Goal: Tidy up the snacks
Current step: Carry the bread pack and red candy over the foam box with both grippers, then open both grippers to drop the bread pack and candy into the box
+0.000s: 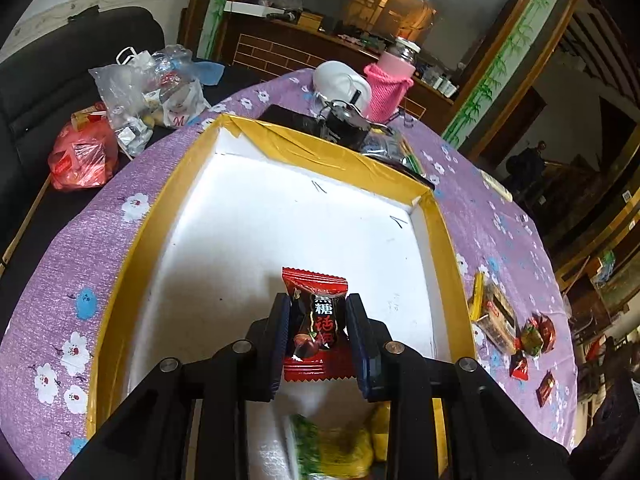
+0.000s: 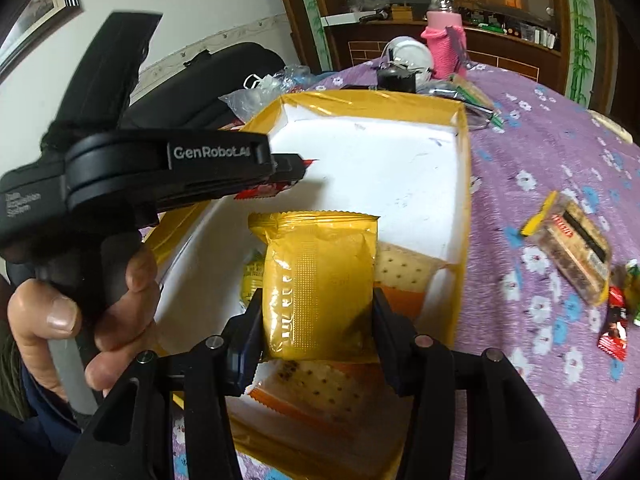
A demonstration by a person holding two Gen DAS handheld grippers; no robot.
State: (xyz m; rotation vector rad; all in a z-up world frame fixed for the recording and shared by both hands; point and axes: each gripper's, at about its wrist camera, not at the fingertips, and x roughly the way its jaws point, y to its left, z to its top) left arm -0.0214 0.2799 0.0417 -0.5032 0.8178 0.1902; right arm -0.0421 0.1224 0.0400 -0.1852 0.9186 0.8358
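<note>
Two snacks, red candy [image 1: 316,320] and yellow packet [image 2: 320,288], between tongs.

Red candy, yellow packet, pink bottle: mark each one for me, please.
Red candy [image 1: 316,320], left wrist view, middle of the wrapper.
Yellow packet [image 2: 320,288], right wrist view, centre of its front.
Pink bottle [image 2: 442,46], right wrist view, on the knitted sleeve.

Dim room; ceiling light glare; fisheye-warped edges; slight blur.

Dark sofa [image 1: 80,64], wooden cabinet [image 1: 304,52].
</note>
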